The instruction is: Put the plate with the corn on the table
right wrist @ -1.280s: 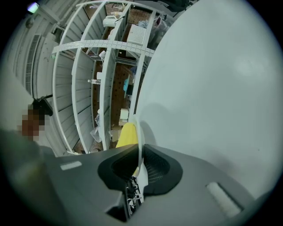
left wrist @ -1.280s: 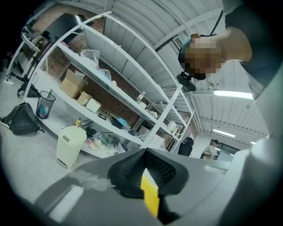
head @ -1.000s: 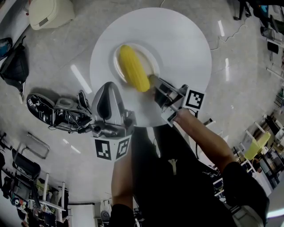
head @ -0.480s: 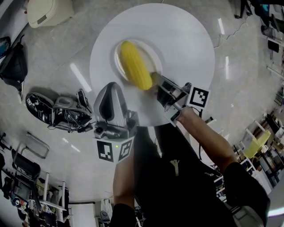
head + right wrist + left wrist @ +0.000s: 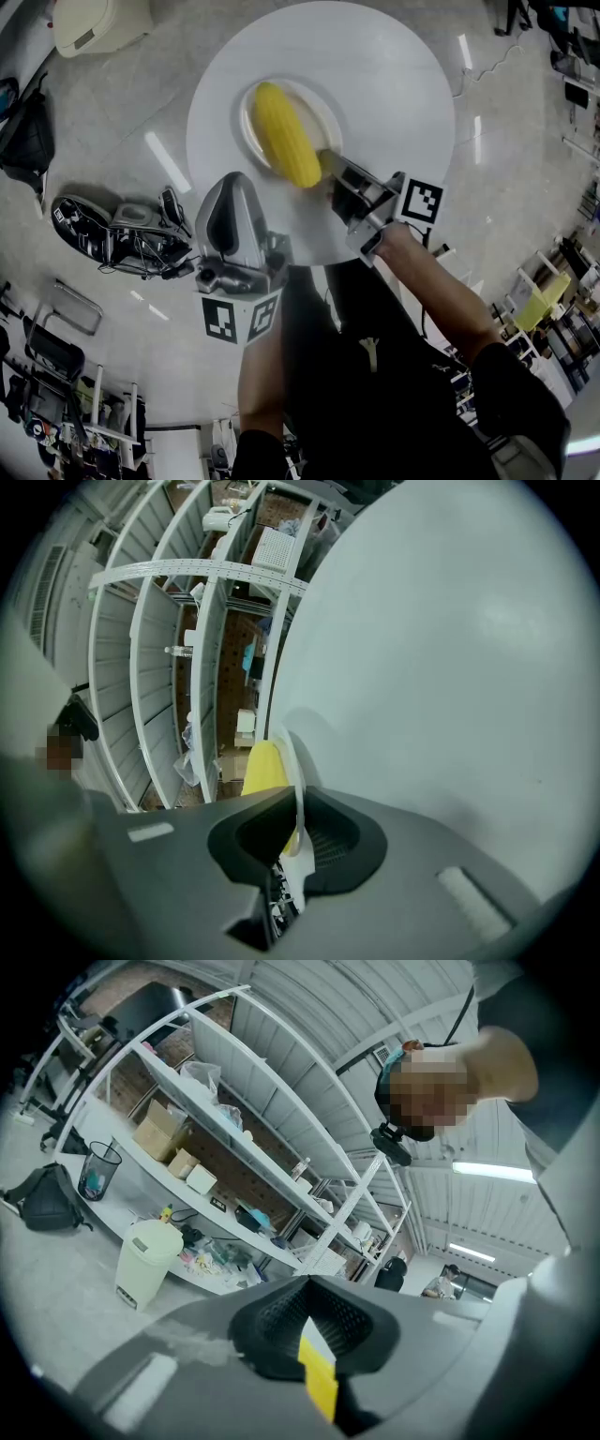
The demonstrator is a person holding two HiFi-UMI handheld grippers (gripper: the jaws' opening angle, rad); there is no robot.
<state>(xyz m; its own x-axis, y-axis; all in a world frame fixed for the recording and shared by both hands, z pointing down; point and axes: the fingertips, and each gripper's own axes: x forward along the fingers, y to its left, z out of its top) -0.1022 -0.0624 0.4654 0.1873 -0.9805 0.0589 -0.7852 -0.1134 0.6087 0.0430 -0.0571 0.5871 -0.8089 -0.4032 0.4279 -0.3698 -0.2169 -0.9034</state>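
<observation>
A white plate [image 5: 324,109] carrying a yellow corn cob [image 5: 284,145] is over the near-left part of the round white table [image 5: 394,84]. My right gripper [image 5: 328,162] is shut on the plate's near rim. The right gripper view shows that rim [image 5: 292,761] edge-on between the jaws of the right gripper [image 5: 298,832], with the corn [image 5: 262,767] behind it and the table [image 5: 441,667] alongside. Whether the plate rests on the table I cannot tell. My left gripper [image 5: 225,204] hovers at the table's near-left edge, pointing upward, shut [image 5: 314,1335], with only a yellow sliver between its jaws.
On the floor to the left lie a cream bin [image 5: 98,23], a black bag [image 5: 33,131] and a dark piece of equipment [image 5: 117,234]. Shelving [image 5: 234,1147] with boxes and the bin [image 5: 145,1260] shows in the left gripper view. The person's legs stand at the table's near edge.
The plate with the corn and my right gripper have shifted slightly farther over the table. The left gripper has barely moved.
</observation>
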